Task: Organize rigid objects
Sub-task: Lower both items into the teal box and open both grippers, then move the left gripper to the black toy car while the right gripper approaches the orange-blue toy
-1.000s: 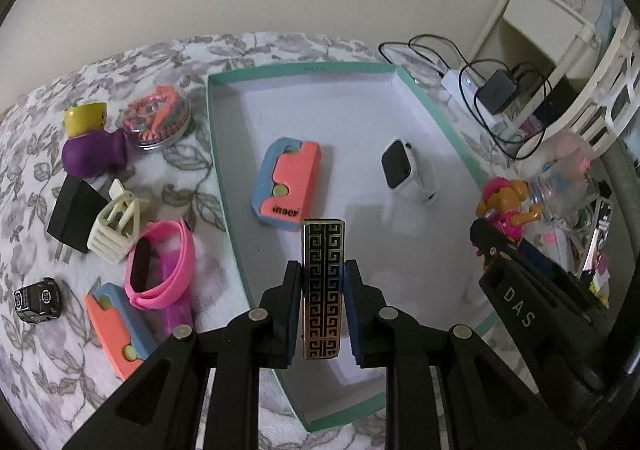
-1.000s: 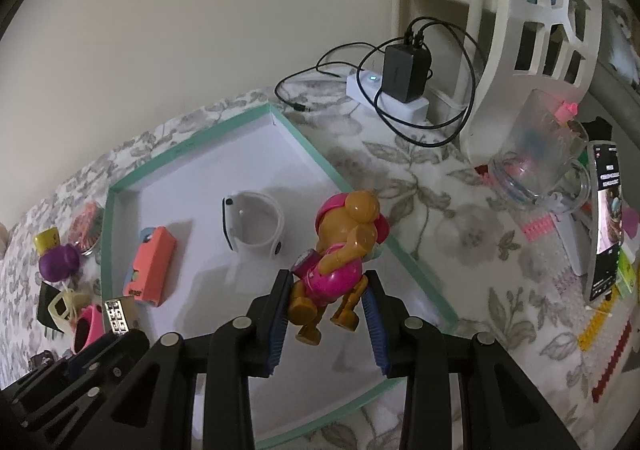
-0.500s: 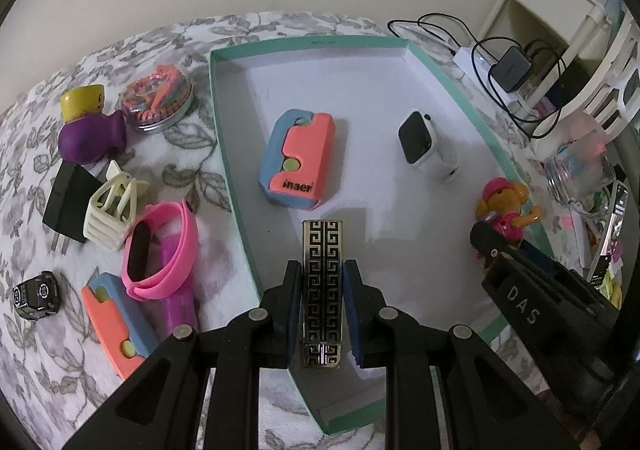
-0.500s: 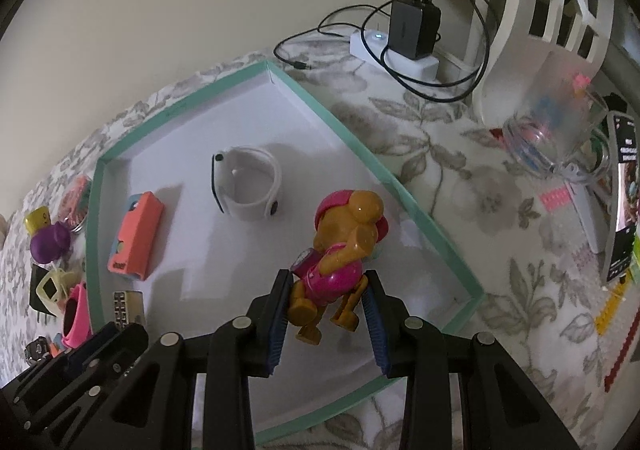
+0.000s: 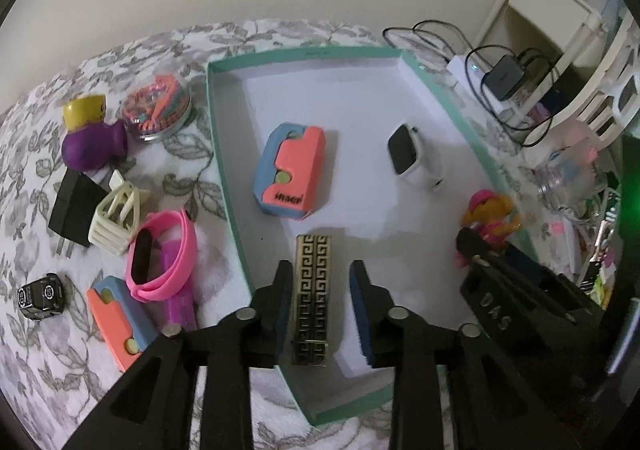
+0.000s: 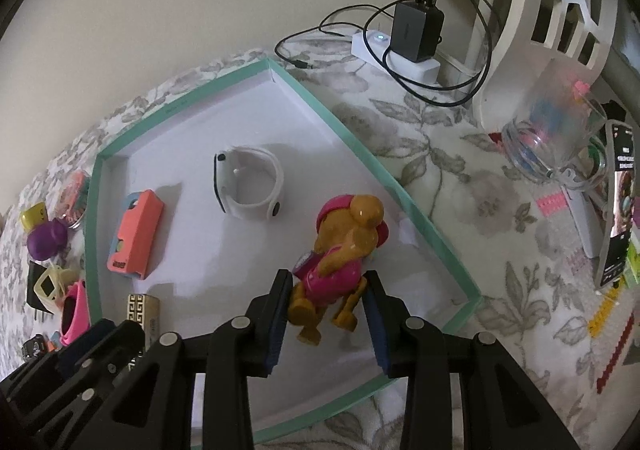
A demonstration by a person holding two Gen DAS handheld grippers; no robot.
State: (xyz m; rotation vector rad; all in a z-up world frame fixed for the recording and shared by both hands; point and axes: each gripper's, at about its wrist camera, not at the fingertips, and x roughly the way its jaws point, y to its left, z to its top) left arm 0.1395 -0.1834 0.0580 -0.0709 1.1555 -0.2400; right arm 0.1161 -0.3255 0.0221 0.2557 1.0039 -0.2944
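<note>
**Tray status: both grippers over the near end**

Teal-rimmed tray (image 5: 224, 153) holds, ahead of the left gripper (image 5: 320, 310): coral-and-blue block (image 5: 292, 169), white smartwatch (image 5: 412, 157) further right.

Left gripper: jaws opening, pads clear of the gold patterned bar (image 5: 312, 298), which lies between them on the tray floor at the near left wall.

Right gripper (image 6: 326, 316): jaws opening too, pink-and-orange toy figure (image 6: 344, 246) between them, near the tray's right rim. Left pad is just off the toy; can't tell whether the right pad touches its leg.

Left of the tray, on the floral cloth (image 5: 180, 177): pink wristband (image 5: 164, 250), purple vase (image 5: 92, 137), black adapter (image 5: 74, 205).
</note>
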